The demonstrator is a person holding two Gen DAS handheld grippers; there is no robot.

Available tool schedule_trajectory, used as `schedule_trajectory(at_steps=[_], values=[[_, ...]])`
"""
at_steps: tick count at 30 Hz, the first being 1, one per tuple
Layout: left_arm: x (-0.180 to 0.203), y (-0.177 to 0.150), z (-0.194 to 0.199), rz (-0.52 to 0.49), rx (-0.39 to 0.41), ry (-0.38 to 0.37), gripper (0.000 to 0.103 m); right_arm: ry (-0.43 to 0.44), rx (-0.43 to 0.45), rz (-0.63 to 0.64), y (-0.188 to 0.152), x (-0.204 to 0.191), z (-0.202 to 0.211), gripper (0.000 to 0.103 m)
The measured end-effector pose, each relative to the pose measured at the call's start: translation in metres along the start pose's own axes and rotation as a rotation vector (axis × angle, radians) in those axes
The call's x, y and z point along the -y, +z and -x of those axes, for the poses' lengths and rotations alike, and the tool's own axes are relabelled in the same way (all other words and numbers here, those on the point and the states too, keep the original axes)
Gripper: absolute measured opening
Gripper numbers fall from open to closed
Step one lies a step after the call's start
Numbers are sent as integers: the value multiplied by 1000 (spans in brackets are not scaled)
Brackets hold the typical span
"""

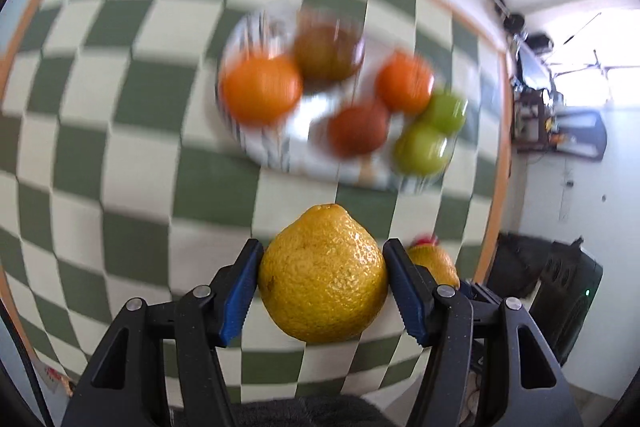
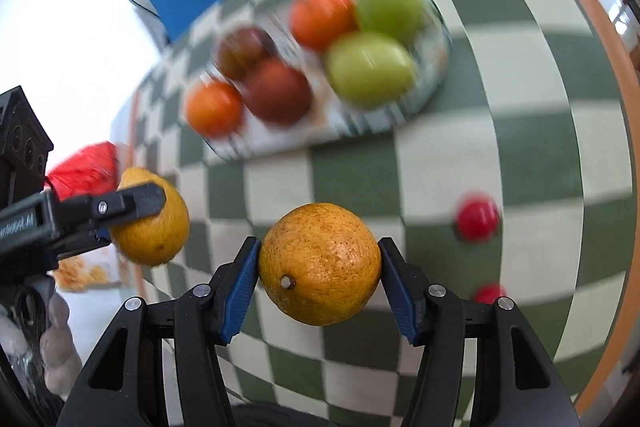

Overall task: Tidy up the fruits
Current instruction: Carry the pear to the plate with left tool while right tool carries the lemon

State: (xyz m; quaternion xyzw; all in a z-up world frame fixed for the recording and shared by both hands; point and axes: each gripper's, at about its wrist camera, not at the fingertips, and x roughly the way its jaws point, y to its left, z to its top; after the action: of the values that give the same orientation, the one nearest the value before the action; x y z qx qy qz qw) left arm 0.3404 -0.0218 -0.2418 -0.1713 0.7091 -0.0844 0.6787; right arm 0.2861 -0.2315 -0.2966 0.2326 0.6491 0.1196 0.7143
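My left gripper (image 1: 322, 273) was clamped on a knobby yellow citrus (image 1: 323, 275), its blue pads (image 1: 240, 293) pressed against both sides of the fruit, which hung clear above the checkered tablecloth (image 1: 132, 131). My right gripper (image 2: 319, 267) was likewise clamped on a rounder orange citrus (image 2: 320, 263), stem scar facing the camera, also held off the cloth. In the right wrist view the left gripper's arm and its yellow fruit appeared at the left edge, near the orange citrus but apart from it.

Beyond both fruits lay a striped plate (image 1: 260, 151) on the cloth, blurred. It carried two oranges (image 1: 260, 89), two dark reddish fruits (image 1: 358, 127) and two green apples (image 1: 424, 149), the apples touching each other at one end of the plate.

In the right wrist view two small red fruits (image 2: 477, 221) rested on the cloth to the right, well apart from the plate. A red bag (image 2: 86, 169) showed behind the left gripper; its contents could not be told. The table's orange edge (image 2: 608, 27) bordered the cloth.
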Motion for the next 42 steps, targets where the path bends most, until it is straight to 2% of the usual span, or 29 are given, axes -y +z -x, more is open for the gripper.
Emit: schedule_trajectory(at_steps=[5, 8, 11, 14, 16, 19, 25, 28, 31, 32, 36, 39, 42], values=[[3, 71, 21, -15, 85, 68, 60, 2, 80, 62, 78, -33, 15, 62], [1, 115, 7, -11, 97, 119, 60, -42, 88, 102, 137, -50, 5, 62], [-10, 148, -14, 17, 63, 139, 60, -71, 29, 120, 178, -58, -18, 62], [-26, 175, -38, 82, -8, 101, 60, -93, -28, 133, 209, -63, -47, 62], [-34, 181, -48, 124, -40, 78, 60, -105, -64, 132, 220, -63, -65, 62], [-43, 181, -58, 155, -66, 60, 60, -111, -106, 144, 224, -64, -84, 62], [-54, 174, -63, 190, -105, 30, 62, -101, -145, 138, 221, -58, -95, 63], [-58, 176, -66, 201, -114, 10, 74, -109, -150, 136, 221, -58, -94, 67], [-58, 176, -62, 178, -101, 25, 82, -114, -151, 138, 220, -58, -91, 69], [-57, 176, -61, 173, -98, 29, 88, -116, -150, 139, 219, -59, -90, 69], [-54, 174, -52, 145, -69, 59, 89, -120, -139, 130, 217, -57, -83, 74], [-51, 170, -43, 130, -35, 78, 89, -124, -121, 111, 215, -54, -72, 84], [-44, 161, -27, 86, 39, 148, 89, -144, -87, 119, 208, -52, -56, 84]])
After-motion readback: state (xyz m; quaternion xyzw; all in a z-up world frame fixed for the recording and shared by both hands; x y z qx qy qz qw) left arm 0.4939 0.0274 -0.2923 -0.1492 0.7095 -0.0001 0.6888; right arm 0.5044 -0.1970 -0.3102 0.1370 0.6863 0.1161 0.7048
